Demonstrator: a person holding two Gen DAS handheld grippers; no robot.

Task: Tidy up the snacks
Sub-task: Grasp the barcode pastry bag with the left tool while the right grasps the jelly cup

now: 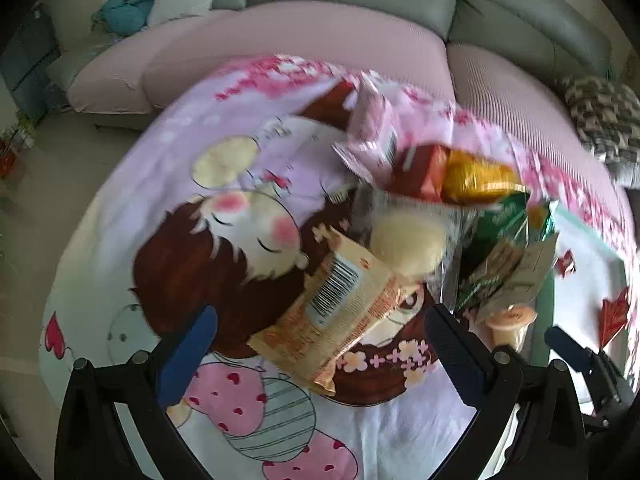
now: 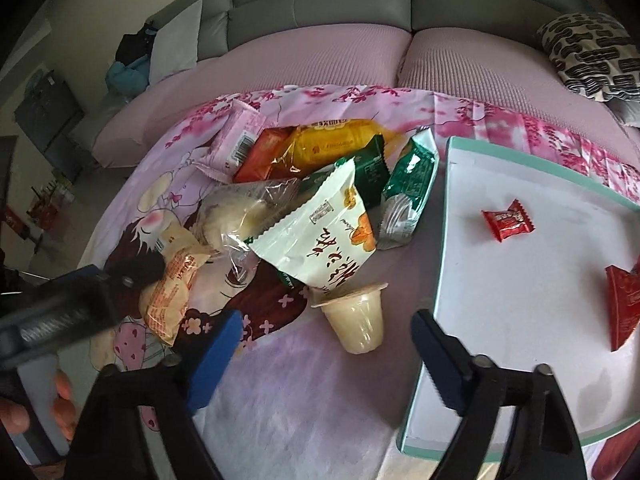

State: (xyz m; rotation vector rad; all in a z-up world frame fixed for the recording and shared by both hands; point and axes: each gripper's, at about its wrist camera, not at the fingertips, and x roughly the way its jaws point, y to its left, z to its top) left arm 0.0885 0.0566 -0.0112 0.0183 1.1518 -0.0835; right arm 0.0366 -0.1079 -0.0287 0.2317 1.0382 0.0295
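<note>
The jelly cup (image 2: 357, 317) is lying tipped on the pink cloth (image 2: 304, 400), just ahead of the right gripper (image 2: 326, 354) and roughly centred between its spread blue pads; nothing is pinched there yet; the cup's long axis runs slantwise, lid end up and away, base toward the gripper. The white tray (image 2: 520, 280) sits just to its right, so a short carry is probably all that's needed. The left gripper (image 1: 320, 354) is also spread wide, with the orange packet (image 1: 332, 316) lying diagonally between its pads, untouched as far as can be told. The left view is smeared by blur; the tray's right side is cut off; the pile of snacks (image 2: 320, 184) overlaps, so the lower packs are half hidden.
</note>
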